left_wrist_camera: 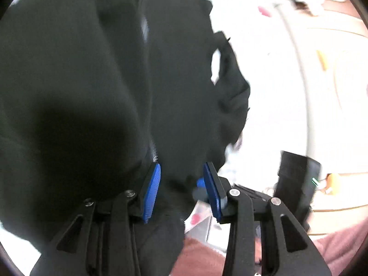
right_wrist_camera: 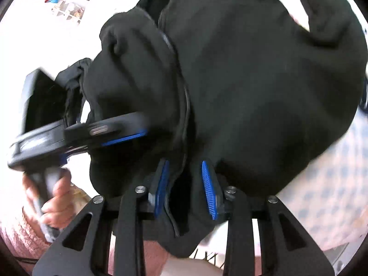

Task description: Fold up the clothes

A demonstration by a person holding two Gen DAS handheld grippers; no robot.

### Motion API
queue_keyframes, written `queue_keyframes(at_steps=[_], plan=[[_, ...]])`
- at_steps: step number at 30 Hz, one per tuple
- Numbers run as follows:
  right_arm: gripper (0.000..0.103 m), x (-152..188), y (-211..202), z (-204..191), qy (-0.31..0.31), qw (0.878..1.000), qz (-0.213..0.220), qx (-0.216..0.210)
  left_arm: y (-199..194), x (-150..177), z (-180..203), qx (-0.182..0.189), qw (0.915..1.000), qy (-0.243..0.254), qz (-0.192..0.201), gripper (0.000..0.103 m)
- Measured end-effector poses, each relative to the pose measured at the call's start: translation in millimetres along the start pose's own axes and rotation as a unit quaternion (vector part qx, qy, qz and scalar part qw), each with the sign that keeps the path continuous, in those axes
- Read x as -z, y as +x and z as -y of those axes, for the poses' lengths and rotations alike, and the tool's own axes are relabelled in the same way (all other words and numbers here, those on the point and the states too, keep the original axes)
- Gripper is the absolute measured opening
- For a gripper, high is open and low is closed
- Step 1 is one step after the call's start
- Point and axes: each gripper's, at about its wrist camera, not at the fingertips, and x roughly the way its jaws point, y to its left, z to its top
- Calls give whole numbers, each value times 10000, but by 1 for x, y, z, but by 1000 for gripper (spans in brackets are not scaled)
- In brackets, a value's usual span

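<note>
A black zip-up garment (left_wrist_camera: 92,69) fills most of the left wrist view and lies bunched on a white surface (left_wrist_camera: 271,96). My left gripper (left_wrist_camera: 182,191) stands open at its near edge, with dark cloth lying loosely between the blue pads (left_wrist_camera: 150,193). In the right wrist view the same garment (right_wrist_camera: 253,80) spreads wide. My right gripper (right_wrist_camera: 186,188) is open too, and the hem with the zipper edge (right_wrist_camera: 181,115) hangs slack between its pads. The left gripper (right_wrist_camera: 110,133) appears there from the side, held by a hand (right_wrist_camera: 55,195).
A black device with a green light (left_wrist_camera: 296,179) stands right of the garment. The white surface ends at a curved edge (left_wrist_camera: 306,92), with pale flooring (left_wrist_camera: 340,73) beyond. A patterned cloth (right_wrist_camera: 333,184) lies at the right. Pink knit fabric (right_wrist_camera: 16,237) shows near me.
</note>
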Motion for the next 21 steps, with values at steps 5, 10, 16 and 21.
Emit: queue_keyframes(at_steps=[5, 10, 16, 21], plan=[[36, -57, -8, -14, -396, 9979, 522, 7, -57, -26, -30, -356, 9938, -332, 997, 41], [36, -142, 7, -45, -661, 9933, 945, 54, -86, -89, -90, -742, 9854, -722, 1354, 41], [37, -243, 47, -83, -812, 9902, 1135, 55, -121, -179, -124, -1048, 9749, -816, 1786, 41], [54, -290, 83, -98, -1284, 9872, 907, 266, -107, -243, -155, -1366, 9679, -1067, 1821, 55]])
